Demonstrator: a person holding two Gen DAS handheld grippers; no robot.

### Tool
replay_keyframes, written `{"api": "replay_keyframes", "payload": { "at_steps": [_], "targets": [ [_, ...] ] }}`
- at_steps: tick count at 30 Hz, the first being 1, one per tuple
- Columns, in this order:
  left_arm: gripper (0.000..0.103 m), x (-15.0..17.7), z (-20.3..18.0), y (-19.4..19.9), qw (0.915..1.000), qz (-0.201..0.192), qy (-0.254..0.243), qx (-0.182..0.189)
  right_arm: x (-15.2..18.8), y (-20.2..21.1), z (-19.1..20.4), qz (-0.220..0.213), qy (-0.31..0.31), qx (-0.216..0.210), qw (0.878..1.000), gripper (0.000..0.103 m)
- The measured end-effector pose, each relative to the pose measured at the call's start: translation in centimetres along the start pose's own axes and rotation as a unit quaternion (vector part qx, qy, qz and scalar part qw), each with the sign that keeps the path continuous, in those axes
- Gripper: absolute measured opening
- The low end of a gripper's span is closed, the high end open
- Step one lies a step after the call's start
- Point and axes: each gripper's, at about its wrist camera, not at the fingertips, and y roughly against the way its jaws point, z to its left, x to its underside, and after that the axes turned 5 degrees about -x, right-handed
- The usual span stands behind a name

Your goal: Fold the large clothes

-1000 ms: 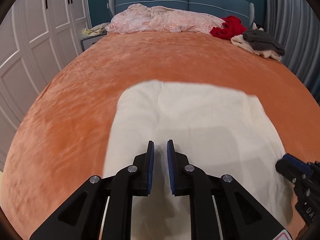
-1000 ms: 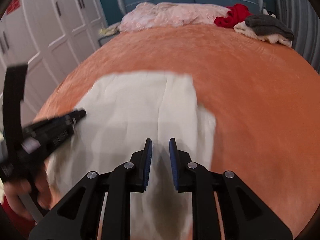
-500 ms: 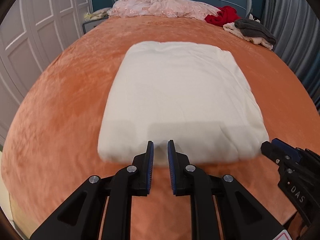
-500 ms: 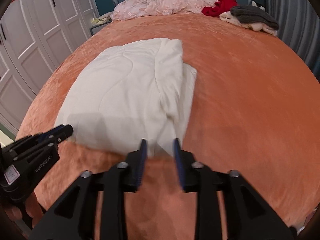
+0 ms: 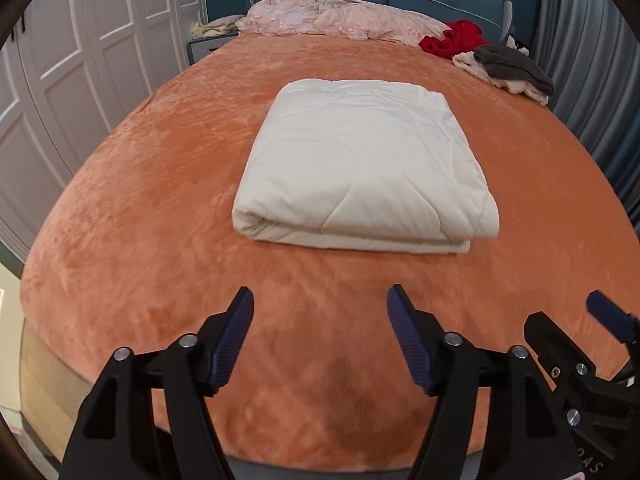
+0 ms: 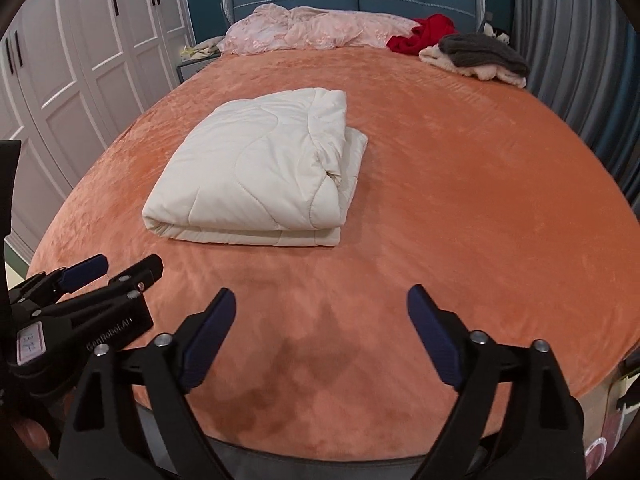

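— We are hovering the left gripper [image 5: 320,312] and right gripper [image 6: 320,312], jaws just spreading wide, holding nothing; the folded quilt [image 5: 362,168] is lying mid-bed.

— Its right-hand layers [image 6: 344,168] are possibly gaping; we are risking them slumping open.

Both grippers are black with blue ribbed pads [image 5: 232,340] and silver screws [image 6: 162,340].
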Motion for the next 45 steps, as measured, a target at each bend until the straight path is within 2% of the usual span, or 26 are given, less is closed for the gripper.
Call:
{"api": "replay_keyframes", "payload": {
  "at_steps": [3,17,23,45],
  "targets": [
    [0.067,0.9,-0.3,1.0,0.9998,-0.007,-0.008,-0.014,0.6,0.6,0.0,-0.001,0.001,0.007,1.000,0.089],
    [0.067,2.6,-0.3,2.4,0.9998,0.004,0.007,-0.016,2.4,2.1,0.0,0.003,-0.008,0.001,1.000,0.089],
    [0.067,3.0,-0.4,2.8,0.9996,-0.004,0.003,-0.029,3.1,2.5,0.0,0.004,-0.006,0.001,1.000,0.089],
    [0.067,3.5,-0.4,3.0,0.9990,-0.010,0.002,-0.043,3.2,2.5,0.2,0.004,-0.006,0.003,1.000,0.089]
  ]
}}
